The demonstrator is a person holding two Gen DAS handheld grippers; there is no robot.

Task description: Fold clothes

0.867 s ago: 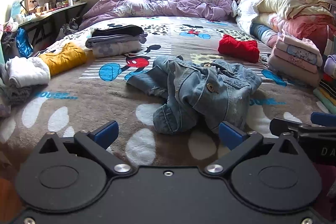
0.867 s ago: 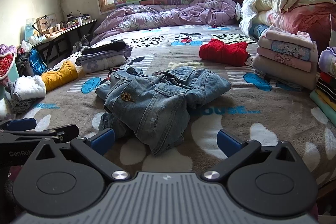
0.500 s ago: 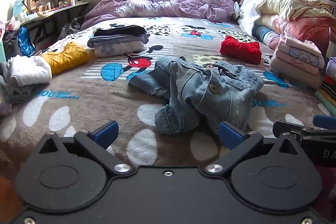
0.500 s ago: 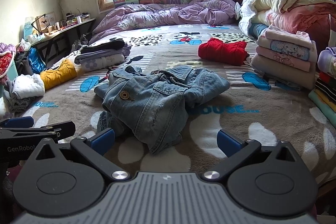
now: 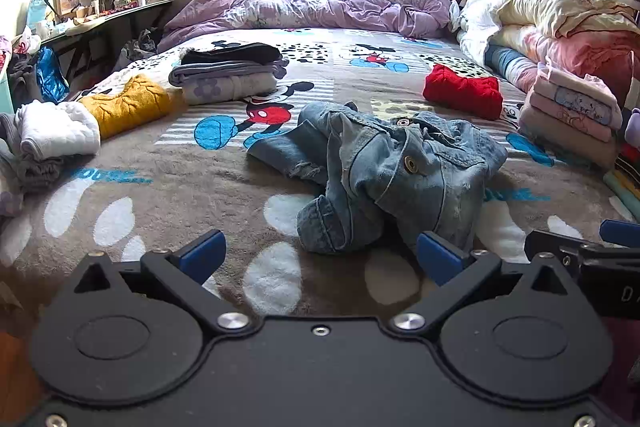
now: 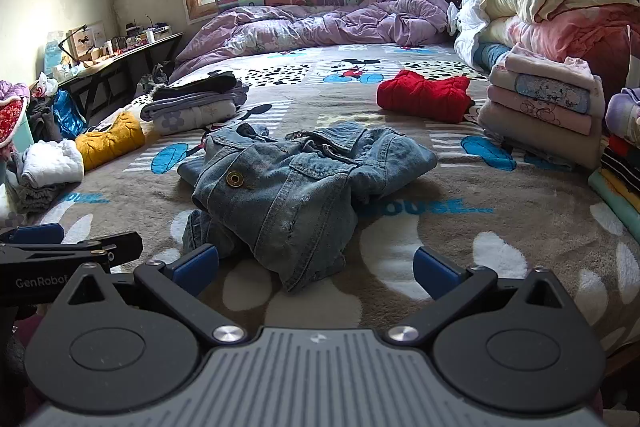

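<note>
A crumpled blue denim jacket lies in a heap on the brown cartoon-print blanket in the middle of the bed. My left gripper hovers just short of the jacket's near edge, jaws wide open and empty. My right gripper stands open too, nothing between its blue pads, with the jacket's near hem just ahead of it. Each gripper shows at the edge of the other's view: the right one and the left one.
Folded clothes ring the bed: a yellow sweater, a white bundle, a grey and black stack, a red sweater, a pink stack. A purple duvet lies at the head, piled bedding right, a cluttered desk left.
Both views have tilted slightly, so the jacket sits a little lower and nearer in the frames. The jacket itself has not moved and both grippers stay open.
</note>
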